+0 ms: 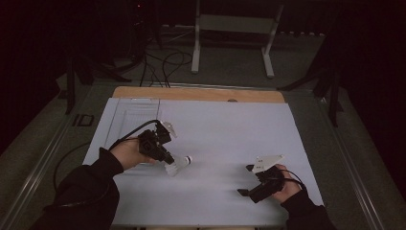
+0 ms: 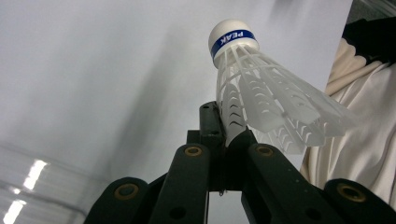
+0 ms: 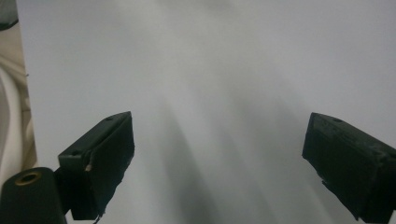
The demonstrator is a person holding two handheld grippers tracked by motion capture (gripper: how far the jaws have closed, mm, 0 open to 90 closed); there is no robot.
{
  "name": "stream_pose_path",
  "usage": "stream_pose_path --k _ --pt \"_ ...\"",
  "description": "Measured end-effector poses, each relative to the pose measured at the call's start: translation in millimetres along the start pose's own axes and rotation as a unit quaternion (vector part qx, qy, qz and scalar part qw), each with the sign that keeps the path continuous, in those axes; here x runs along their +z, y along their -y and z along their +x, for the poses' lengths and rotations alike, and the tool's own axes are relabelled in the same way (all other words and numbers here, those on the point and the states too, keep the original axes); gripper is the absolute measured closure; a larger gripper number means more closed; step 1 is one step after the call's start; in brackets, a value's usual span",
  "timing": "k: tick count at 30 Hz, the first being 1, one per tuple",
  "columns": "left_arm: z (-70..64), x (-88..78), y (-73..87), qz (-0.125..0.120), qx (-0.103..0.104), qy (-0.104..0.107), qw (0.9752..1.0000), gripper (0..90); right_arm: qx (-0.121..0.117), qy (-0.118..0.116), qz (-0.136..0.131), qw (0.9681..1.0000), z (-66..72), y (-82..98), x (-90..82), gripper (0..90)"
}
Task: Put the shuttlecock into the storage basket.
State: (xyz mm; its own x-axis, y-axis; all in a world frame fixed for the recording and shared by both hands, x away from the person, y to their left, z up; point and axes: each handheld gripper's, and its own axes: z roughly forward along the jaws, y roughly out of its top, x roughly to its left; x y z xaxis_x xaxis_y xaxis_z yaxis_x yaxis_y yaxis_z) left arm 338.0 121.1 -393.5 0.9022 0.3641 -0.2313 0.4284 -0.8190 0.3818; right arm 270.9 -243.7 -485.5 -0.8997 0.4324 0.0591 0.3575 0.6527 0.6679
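A white shuttlecock (image 1: 179,164) with a blue band around its cork is held above the white sheet by my left gripper (image 1: 167,160). In the left gripper view the black jaws of that left gripper (image 2: 227,126) are shut on the edge of the shuttlecock's (image 2: 261,93) feathered skirt, and the cork points away from the camera. My right gripper (image 1: 246,180) is at the lower right of the sheet, its jaws wide apart. In its own view the right gripper (image 3: 217,163) has just bare white sheet between the pads.
A white sheet (image 1: 215,129) covers the table, with a wooden edge (image 1: 191,93) at the far side. A clear container (image 2: 28,186) lies at the lower left of the left gripper view. Stands and cables are on the floor beyond the table.
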Motion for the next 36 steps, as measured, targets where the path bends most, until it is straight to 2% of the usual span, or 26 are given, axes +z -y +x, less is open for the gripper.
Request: stream_pose_path --k 4,9,14,16,22,27,36 --pt "2.5 -5.1 4.4 -0.002 -0.007 -0.006 1.0 90.0 0.002 0.009 -0.011 0.9999 2.0 8.9 -1.1 9.3" --pt "6.8 -13.9 10.5 -0.007 -0.015 -0.015 0.9998 90.0 0.003 0.003 -0.016 0.9999 5.5 17.6 -1.5 9.3" --pt "11.1 -23.1 17.2 -0.013 -0.024 -0.026 0.9993 90.0 0.002 0.003 -0.034 0.9994 7.8 26.7 -2.8 11.3" --pt "13.4 -26.5 20.4 -0.015 -0.027 -0.03 0.9991 90.0 0.012 -0.001 -0.04 0.9991 8.4 30.1 -4.1 10.2" --pt "21.7 -37.0 30.8 -0.028 -0.049 -0.041 0.9976 90.0 0.017 0.013 -0.053 0.9984 11.2 38.4 -11.0 9.8" --pt "25.5 -46.1 34.5 -0.032 -0.057 -0.05 0.9966 90.0 0.018 0.027 -0.068 0.9972 14.7 44.4 -14.6 9.8" --pt "29.6 -65.5 34.4 -0.05 -0.066 -0.069 0.9942 90.0 0.018 0.033 -0.082 0.9959 16.0 45.7 -15.2 9.8"
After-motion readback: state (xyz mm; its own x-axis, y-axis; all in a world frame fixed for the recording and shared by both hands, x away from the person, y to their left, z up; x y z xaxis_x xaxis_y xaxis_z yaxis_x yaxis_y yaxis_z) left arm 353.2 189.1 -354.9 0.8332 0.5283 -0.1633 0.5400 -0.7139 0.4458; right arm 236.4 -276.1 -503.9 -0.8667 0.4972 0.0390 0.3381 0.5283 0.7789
